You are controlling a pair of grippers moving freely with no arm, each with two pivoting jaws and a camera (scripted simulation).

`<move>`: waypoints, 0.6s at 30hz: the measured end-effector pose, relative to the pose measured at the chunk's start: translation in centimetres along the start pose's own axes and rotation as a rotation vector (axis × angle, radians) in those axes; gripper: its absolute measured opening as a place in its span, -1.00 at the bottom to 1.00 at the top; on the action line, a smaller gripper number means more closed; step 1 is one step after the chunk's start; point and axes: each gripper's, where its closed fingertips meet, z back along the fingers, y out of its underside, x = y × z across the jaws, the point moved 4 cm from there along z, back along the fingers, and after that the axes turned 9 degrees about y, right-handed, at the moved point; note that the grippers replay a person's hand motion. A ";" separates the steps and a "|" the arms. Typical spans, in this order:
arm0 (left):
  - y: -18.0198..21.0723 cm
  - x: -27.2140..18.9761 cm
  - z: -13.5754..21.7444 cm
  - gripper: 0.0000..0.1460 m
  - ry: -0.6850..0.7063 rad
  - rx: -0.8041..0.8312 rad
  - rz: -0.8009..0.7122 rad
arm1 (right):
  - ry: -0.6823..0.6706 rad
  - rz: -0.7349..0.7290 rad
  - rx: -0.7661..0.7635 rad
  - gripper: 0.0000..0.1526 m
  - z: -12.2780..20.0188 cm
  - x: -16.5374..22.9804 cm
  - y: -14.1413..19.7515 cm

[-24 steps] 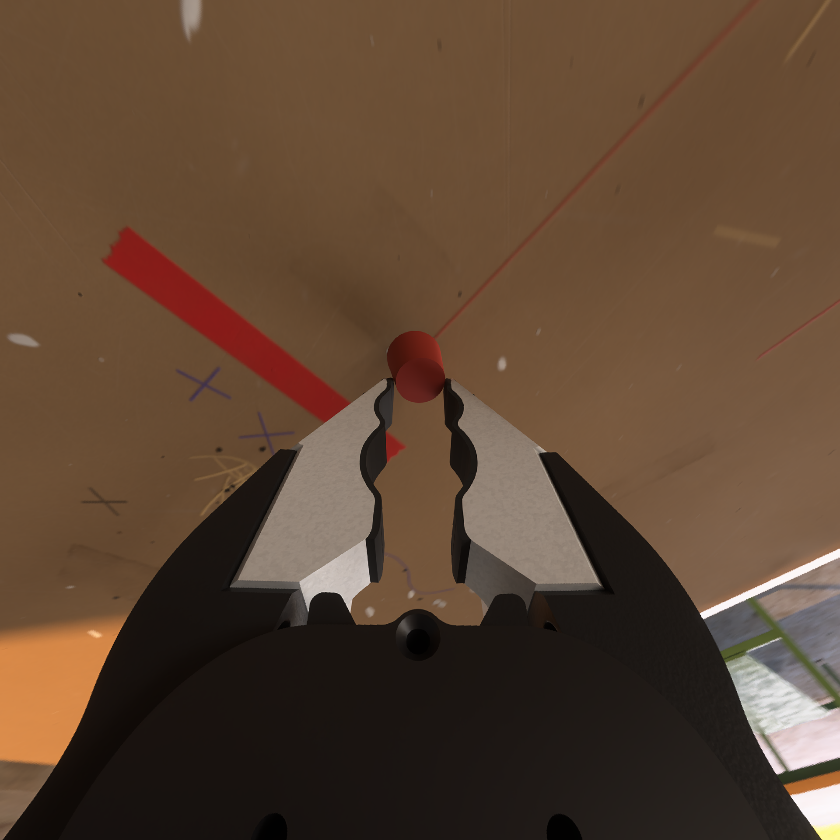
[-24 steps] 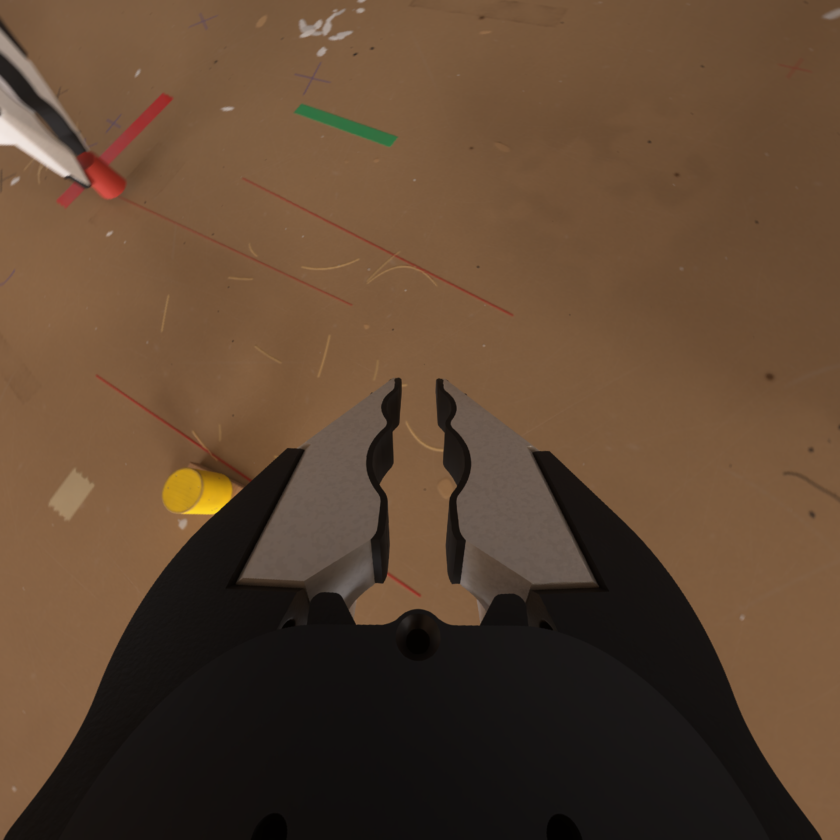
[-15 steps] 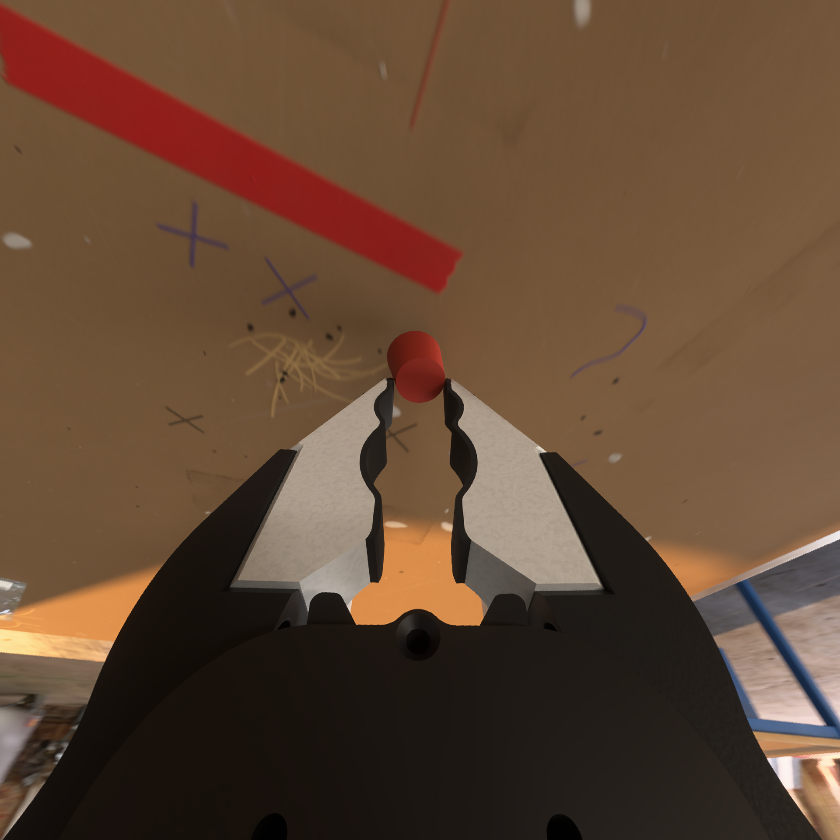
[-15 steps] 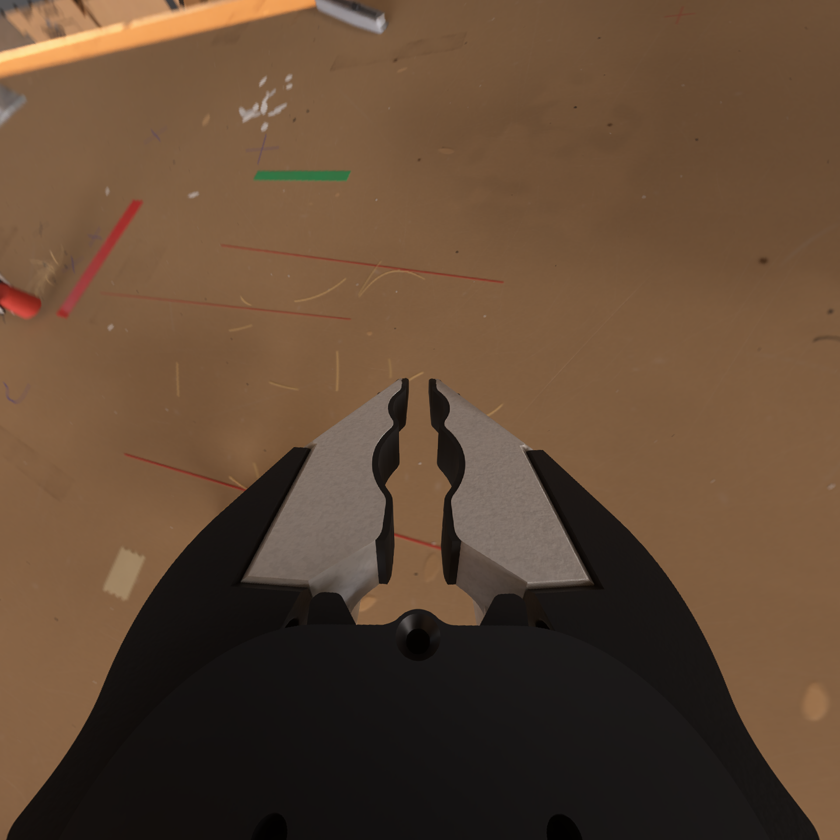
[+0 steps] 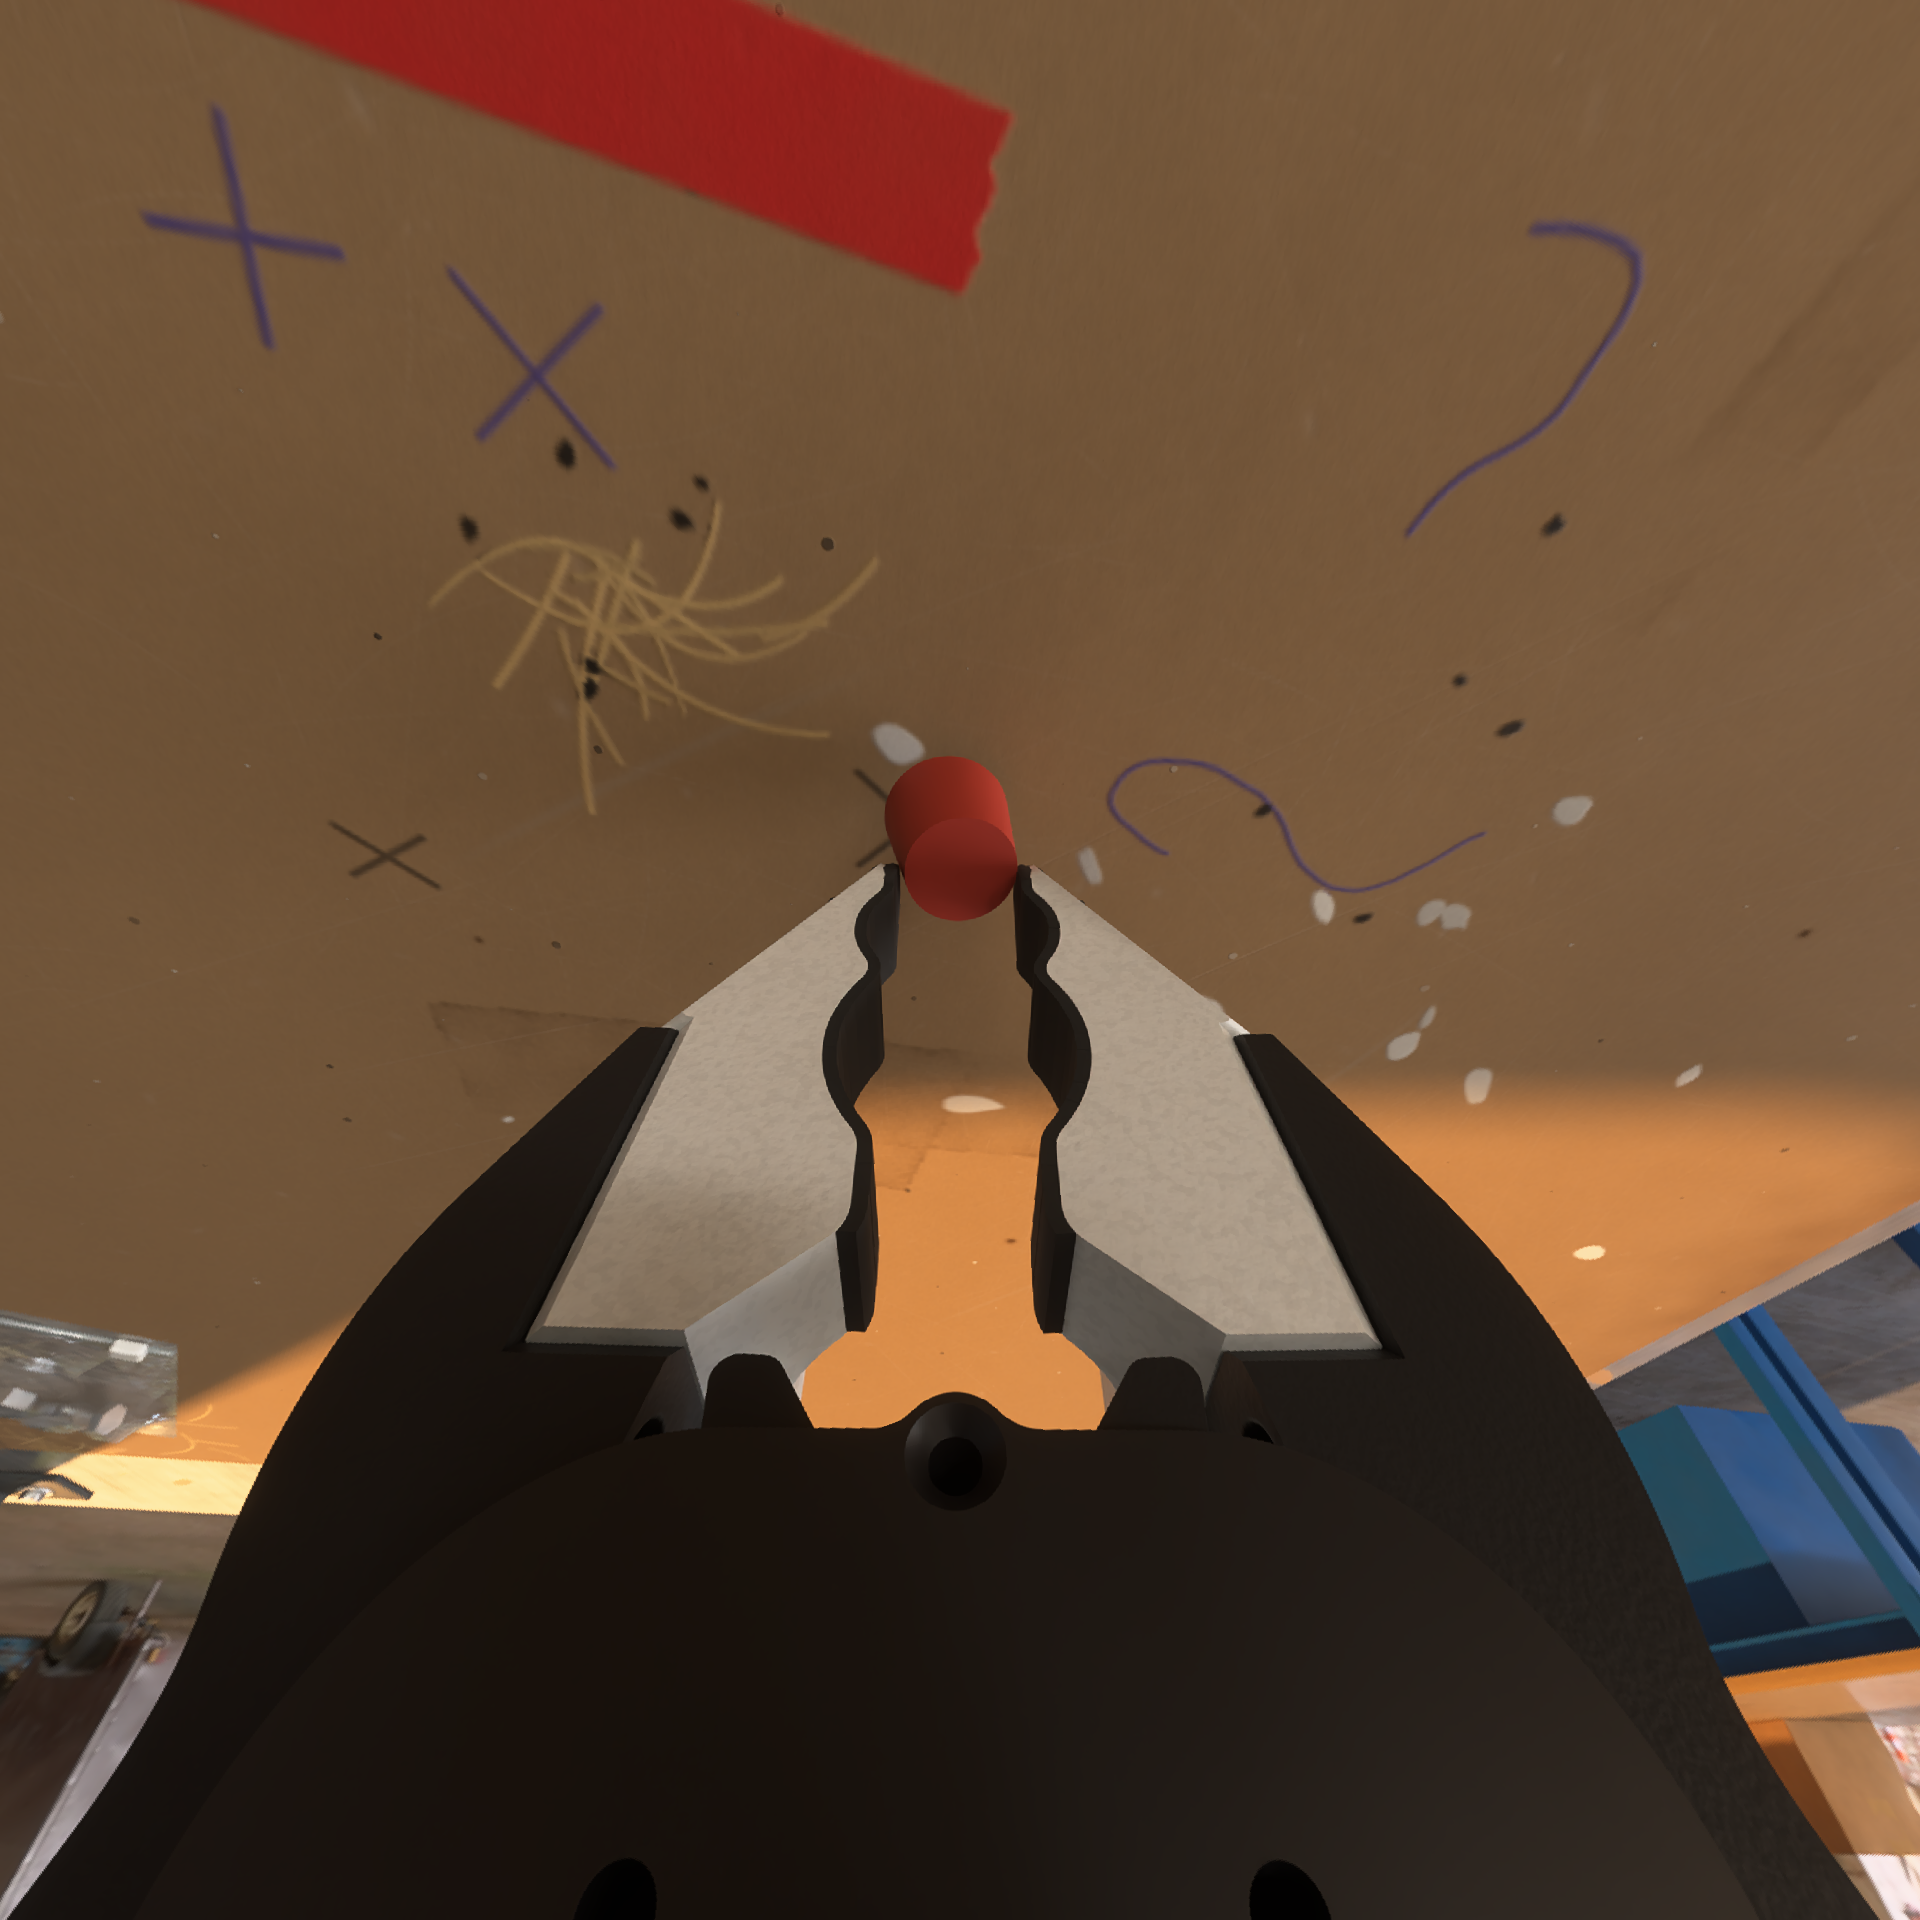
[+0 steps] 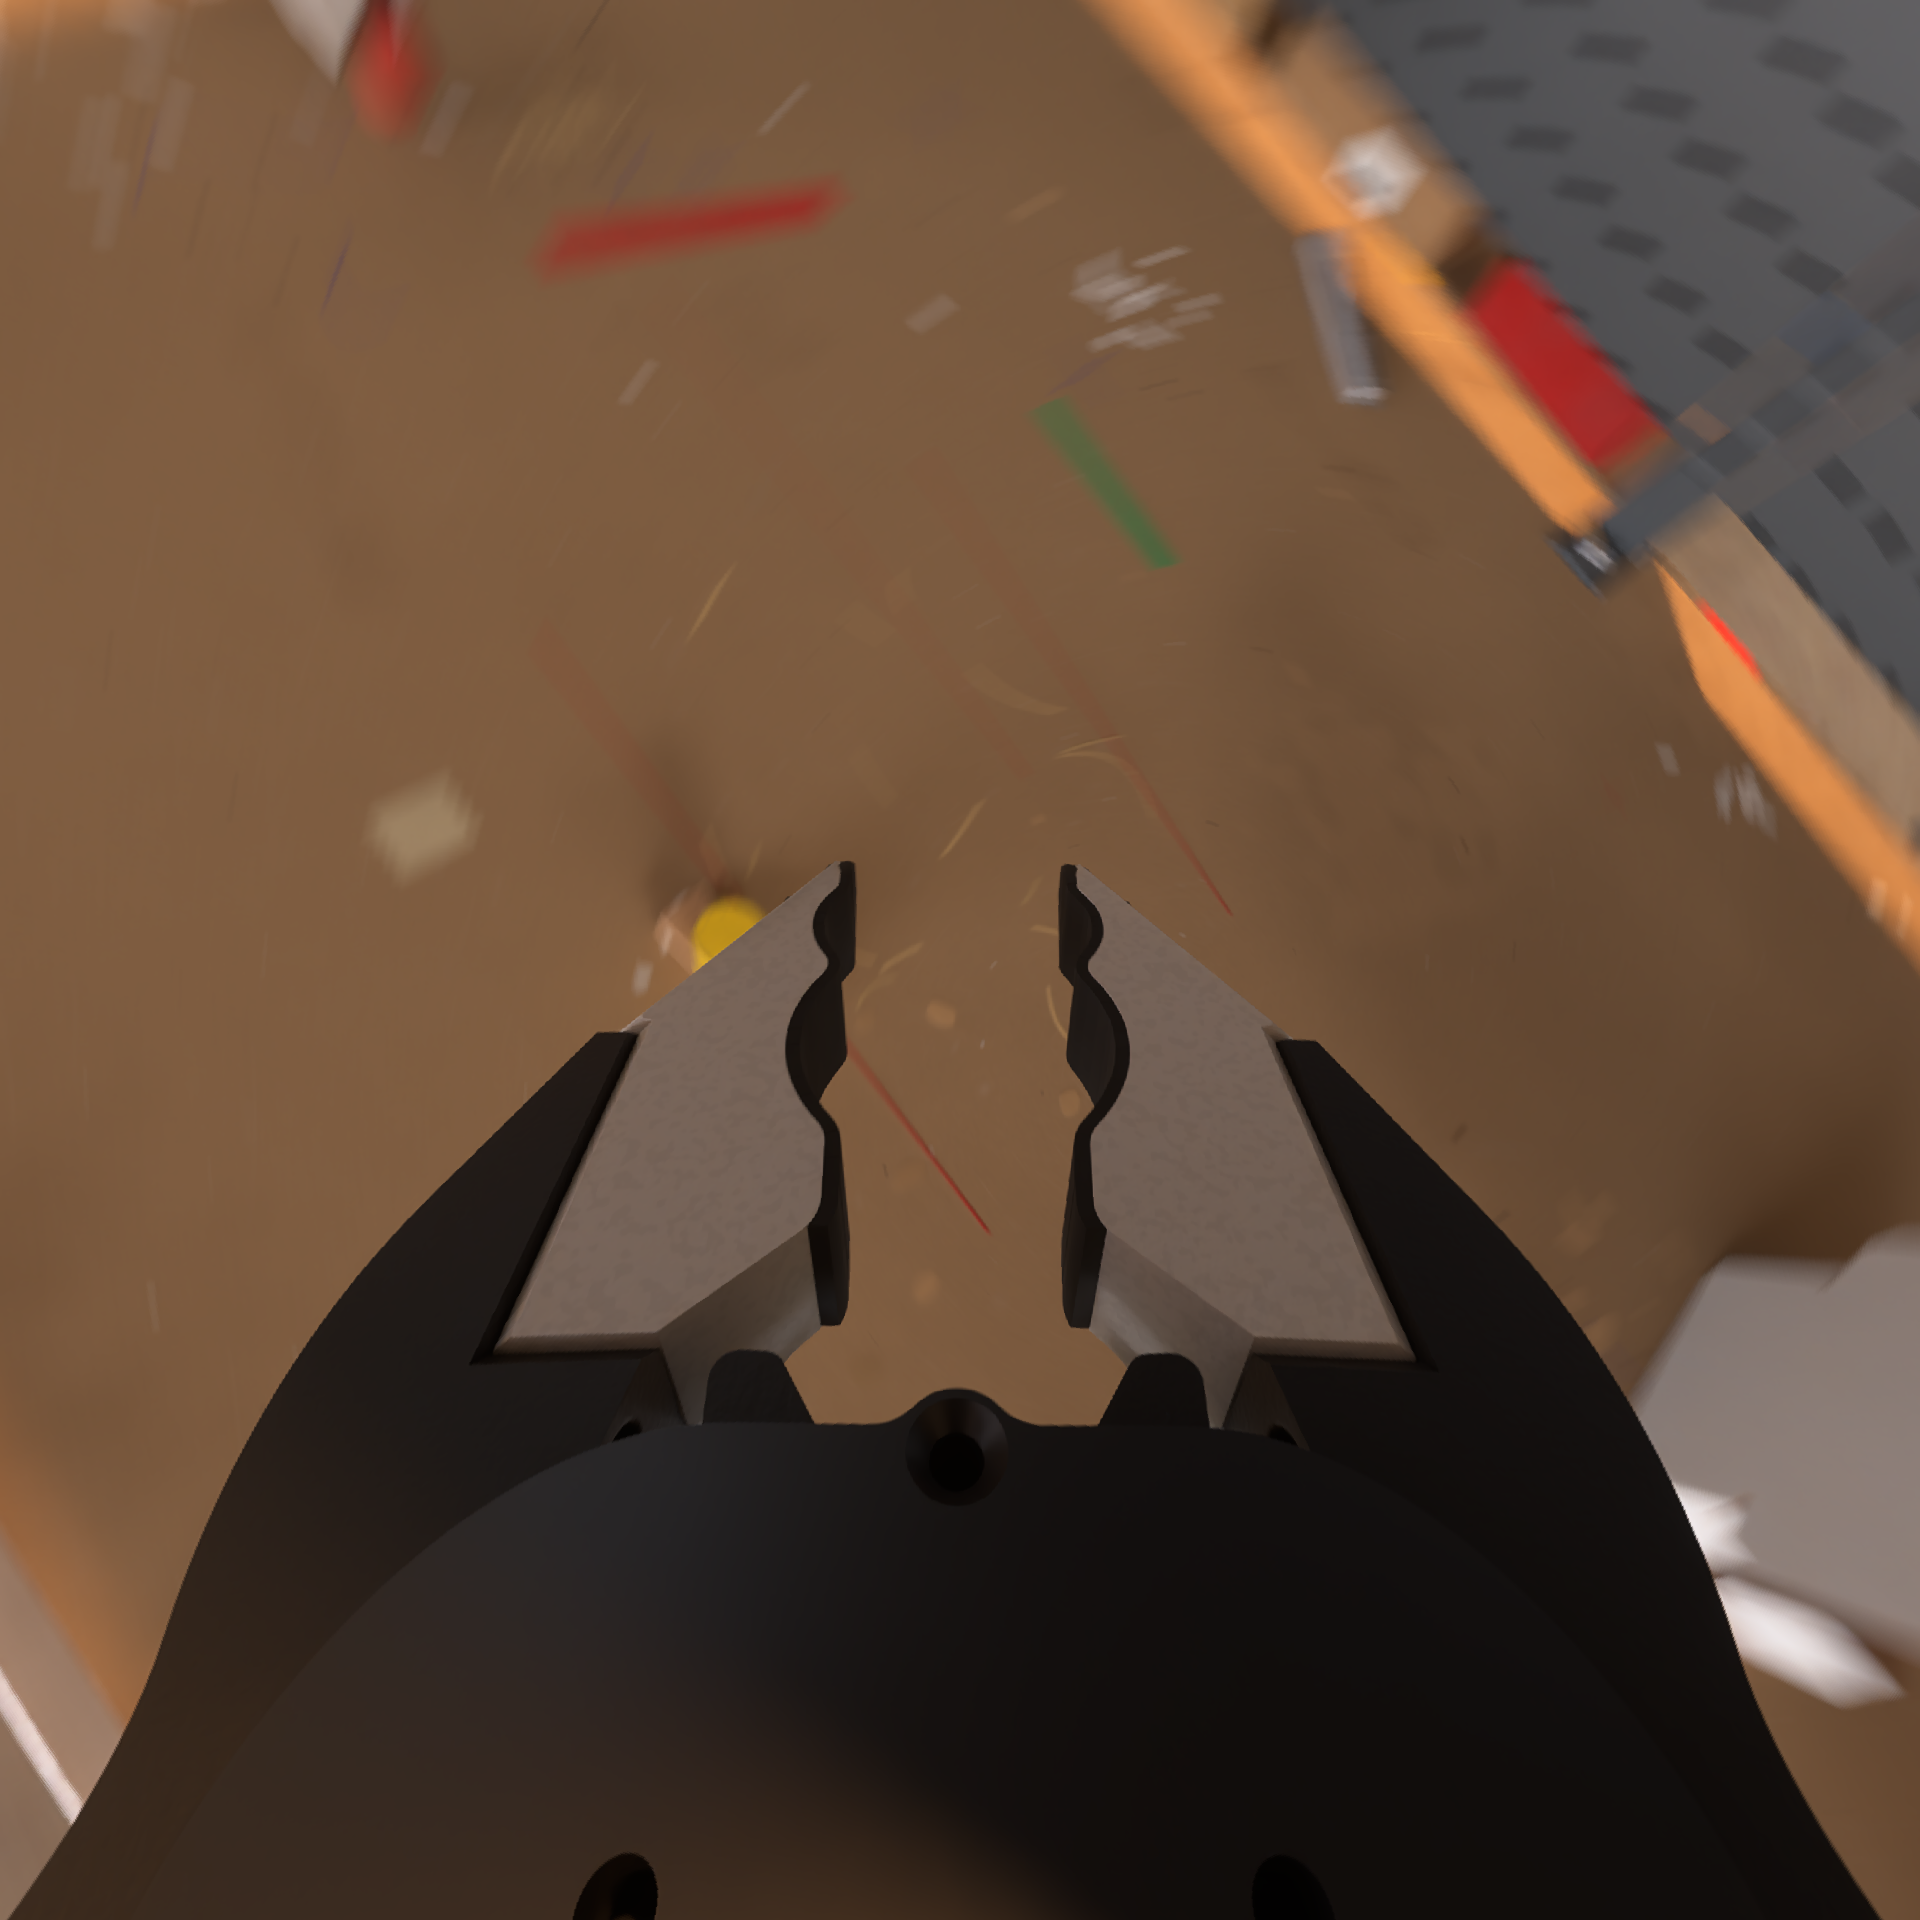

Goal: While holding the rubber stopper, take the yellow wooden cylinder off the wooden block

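Brown desk surface (image 5: 1143, 499), scuffed, marked with pen crosses and a red tape strip (image 5: 665, 94). Rubber stopper (image 5: 951, 836): red, clamped between the tips of the left gripper (image 5: 956, 883), above the desk near its lit edge. Yellow wooden cylinder (image 6: 724, 925): mid-desk, just beside the left finger of the right gripper (image 6: 956, 883), whose jaws stand apart, empty. View blurred; the wooden block cannot be made out. Green tape strip (image 6: 1107, 483) lies toward the orange-trimmed far edge.

Your left tongs (image 5: 956, 883) are pinching the red rubber stopper (image 5: 951, 836) right at their tips, its round end facing you. Beyond it, the brown bench (image 5: 1247, 468) is showing red tape (image 5: 727, 114), purple crosses (image 5: 535, 369) and pale scratches (image 5: 634, 623).
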 end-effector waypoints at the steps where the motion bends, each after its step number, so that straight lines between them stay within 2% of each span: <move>1: 0.0 0.0 0.0 -0.70 -0.005 0.005 -0.005 | -0.065 0.195 0.065 -0.53 -0.1 1.6 -0.6; 2: 0.0 0.0 0.0 -0.70 -0.011 0.015 -0.010 | -0.128 0.340 0.135 -0.53 -0.6 3.3 -0.8; 4: 0.0 -0.1 0.0 -0.70 -0.022 0.027 -0.023 | -0.273 0.536 0.308 -0.49 -2.5 5.9 0.1; 7: 0.1 -0.1 0.0 -0.70 -0.018 0.014 -0.047 | -0.396 0.707 0.425 -0.42 -5.4 7.4 2.1; 11: 0.7 -0.4 -0.2 -0.70 -0.009 0.010 -0.088 | -0.500 0.763 0.514 -0.45 -8.3 7.8 4.7; 13: 1.2 -0.9 -0.3 -0.70 -0.005 0.022 -0.141 | -0.518 0.766 0.530 -0.55 -9.4 8.0 5.4; 15: 1.7 -1.3 -0.5 -0.70 0.003 0.028 -0.194 | -0.540 0.734 0.547 -0.66 -10.0 8.4 5.5; 18: 2.7 -1.8 -0.7 -0.70 0.005 0.036 -0.251 | -0.521 0.632 0.515 -0.66 -10.5 8.9 5.0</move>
